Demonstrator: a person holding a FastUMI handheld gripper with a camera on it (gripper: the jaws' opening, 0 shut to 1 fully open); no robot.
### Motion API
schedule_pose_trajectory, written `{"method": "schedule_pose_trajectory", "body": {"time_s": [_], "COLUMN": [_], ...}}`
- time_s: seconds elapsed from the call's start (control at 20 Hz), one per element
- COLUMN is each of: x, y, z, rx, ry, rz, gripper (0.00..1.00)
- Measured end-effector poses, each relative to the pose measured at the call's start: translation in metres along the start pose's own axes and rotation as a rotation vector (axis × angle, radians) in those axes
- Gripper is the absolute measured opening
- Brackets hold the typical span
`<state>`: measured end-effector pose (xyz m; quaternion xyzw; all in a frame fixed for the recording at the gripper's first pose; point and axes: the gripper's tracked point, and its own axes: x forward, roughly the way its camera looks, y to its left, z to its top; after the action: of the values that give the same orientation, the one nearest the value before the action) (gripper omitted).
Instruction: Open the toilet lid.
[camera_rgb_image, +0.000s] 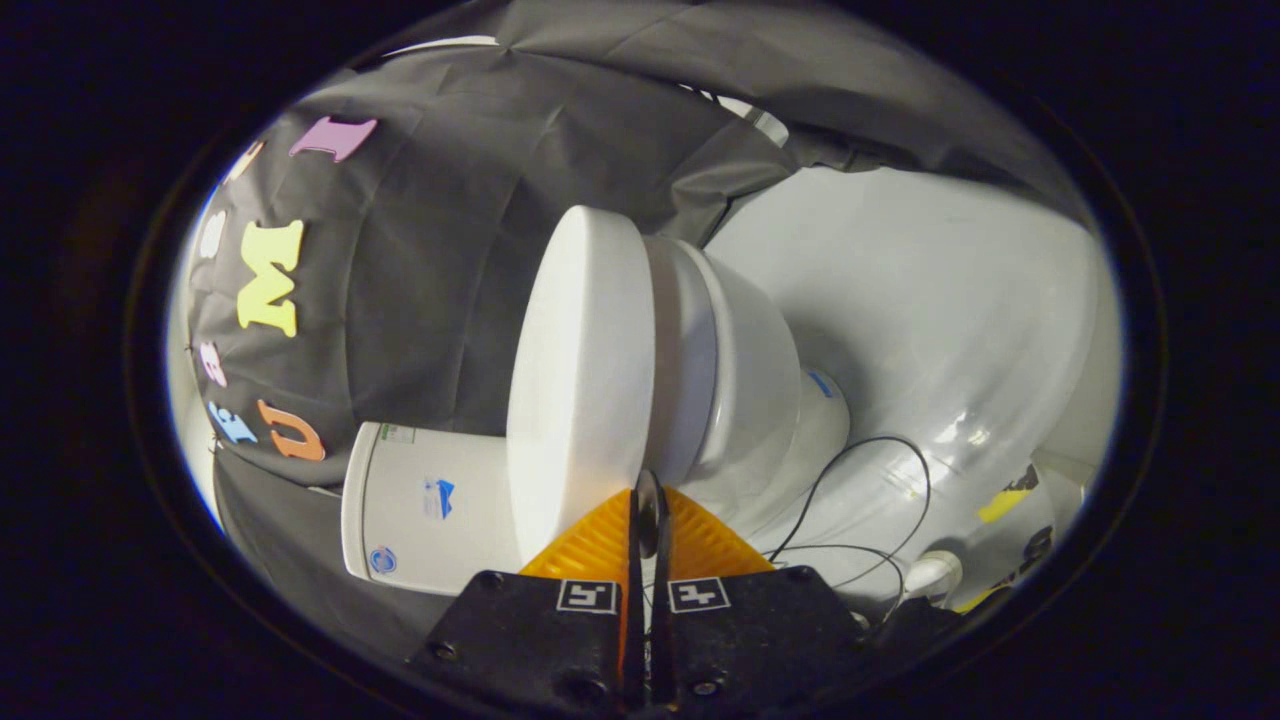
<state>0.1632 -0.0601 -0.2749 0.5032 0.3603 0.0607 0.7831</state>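
Observation:
The view is rolled on its side, so the white toilet lies sideways in it. Its lid (580, 370) rests flat on the seat (685, 360), with the bowl (760, 380) on the far side of the seat. The tank (430, 510) stands behind the lid, against the black cloth. My gripper (648, 497) sits at the lid's front rim. Its fingers (600, 545) are nearly together, and a thin sliver of the rim shows pinched between them.
A glossy white floor (950, 330) spreads out past the bowl. Thin black cables (905, 470) loop over it near a white plug (930, 572). Yellow and black markings (1010, 500) lie farther out. The black cloth wall (440, 280) hangs behind the toilet.

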Motion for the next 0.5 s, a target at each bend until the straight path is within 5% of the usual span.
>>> {"method": "schedule_pose_trajectory", "body": {"time_s": [0.5], "x": [-0.014], "y": [0.032], "z": [0.007], "rx": [-0.091], "ry": [-0.078], "rz": [0.014], "gripper": [0.04]}}
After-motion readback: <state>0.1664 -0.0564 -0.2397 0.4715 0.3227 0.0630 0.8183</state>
